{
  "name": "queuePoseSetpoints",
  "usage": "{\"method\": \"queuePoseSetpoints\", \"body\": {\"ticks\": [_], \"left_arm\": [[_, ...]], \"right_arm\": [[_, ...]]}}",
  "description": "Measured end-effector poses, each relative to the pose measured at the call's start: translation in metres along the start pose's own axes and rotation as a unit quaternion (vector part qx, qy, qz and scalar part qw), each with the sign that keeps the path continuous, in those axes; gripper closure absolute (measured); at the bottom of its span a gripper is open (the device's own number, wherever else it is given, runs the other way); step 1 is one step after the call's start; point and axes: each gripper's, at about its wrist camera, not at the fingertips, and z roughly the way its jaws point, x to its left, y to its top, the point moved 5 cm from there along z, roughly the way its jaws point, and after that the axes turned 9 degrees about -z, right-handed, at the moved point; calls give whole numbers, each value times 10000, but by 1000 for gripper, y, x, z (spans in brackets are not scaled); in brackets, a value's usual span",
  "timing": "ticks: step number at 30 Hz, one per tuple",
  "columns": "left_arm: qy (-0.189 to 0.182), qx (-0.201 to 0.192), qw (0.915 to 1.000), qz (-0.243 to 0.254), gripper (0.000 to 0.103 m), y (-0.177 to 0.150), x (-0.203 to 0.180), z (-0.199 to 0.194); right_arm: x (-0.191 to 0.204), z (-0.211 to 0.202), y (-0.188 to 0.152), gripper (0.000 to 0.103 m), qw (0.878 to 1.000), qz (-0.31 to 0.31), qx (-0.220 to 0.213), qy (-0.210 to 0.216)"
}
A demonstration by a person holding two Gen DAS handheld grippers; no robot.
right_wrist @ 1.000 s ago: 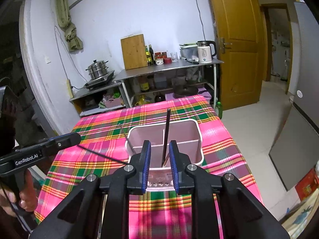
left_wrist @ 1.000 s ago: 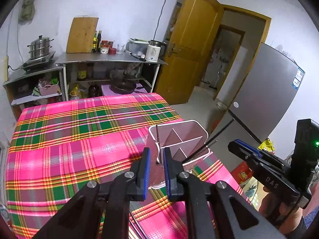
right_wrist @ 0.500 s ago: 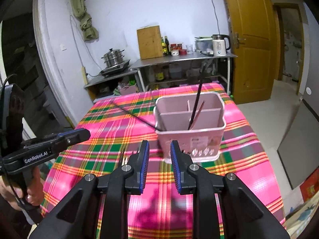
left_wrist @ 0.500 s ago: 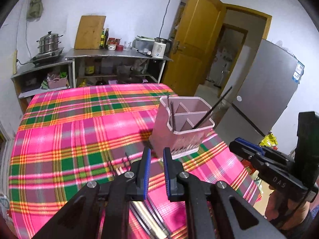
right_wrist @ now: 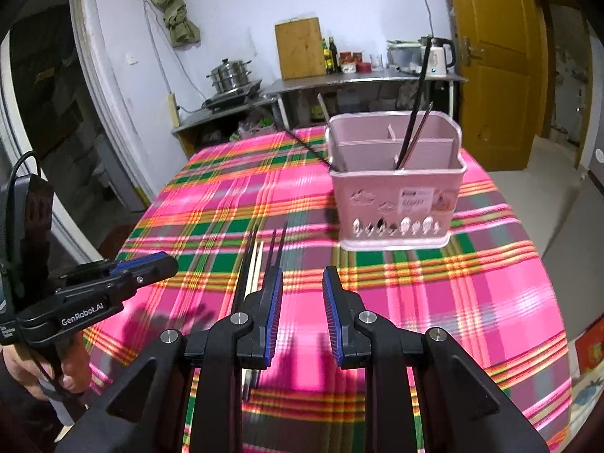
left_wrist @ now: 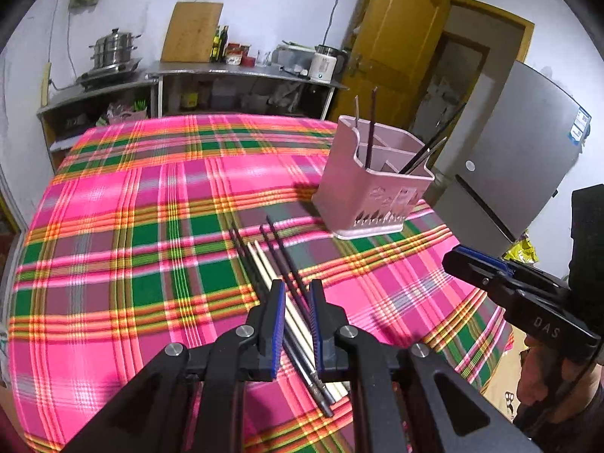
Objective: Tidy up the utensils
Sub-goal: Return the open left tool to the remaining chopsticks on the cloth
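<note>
A pink utensil holder stands upright on the table's plaid cloth, near the far right corner. Several dark chopsticks lean in its compartments. A row of loose chopsticks, dark ones with one pale pair among them, lies flat on the cloth in front of the holder and apart from it.

The left gripper hangs above the near ends of these chopsticks. Its jaws stand a narrow gap apart and grasp nothing; the chopsticks pass beneath the gap. The right gripper hangs just to the right of the row, jaws parted wider and empty.

Nothing stands between the grippers and the holder. Behind the table are a metal shelf with a kettle, a cutting board and a steamer pot.

Only the left view shows a grey fridge. Only the right view shows the holder's front label and a hand on the left gripper's grip.
</note>
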Motion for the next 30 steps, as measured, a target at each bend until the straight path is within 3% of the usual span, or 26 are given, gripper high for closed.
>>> {"method": "queuePoseSetpoints", "body": {"ticks": [17,24,30], "left_arm": [[404,475,9964,-574,91,-11,36,79],[666,588,9945,-552,90,-13,38,101],[796,410,9951,-412,87,-13,39,105]], "right_arm": [[0,37,-19,80,9989,-2,437,150],[-1,46,-20,80,9985,-7,521,189],[-2,53,-20,80,9983,3,552,205]]}}
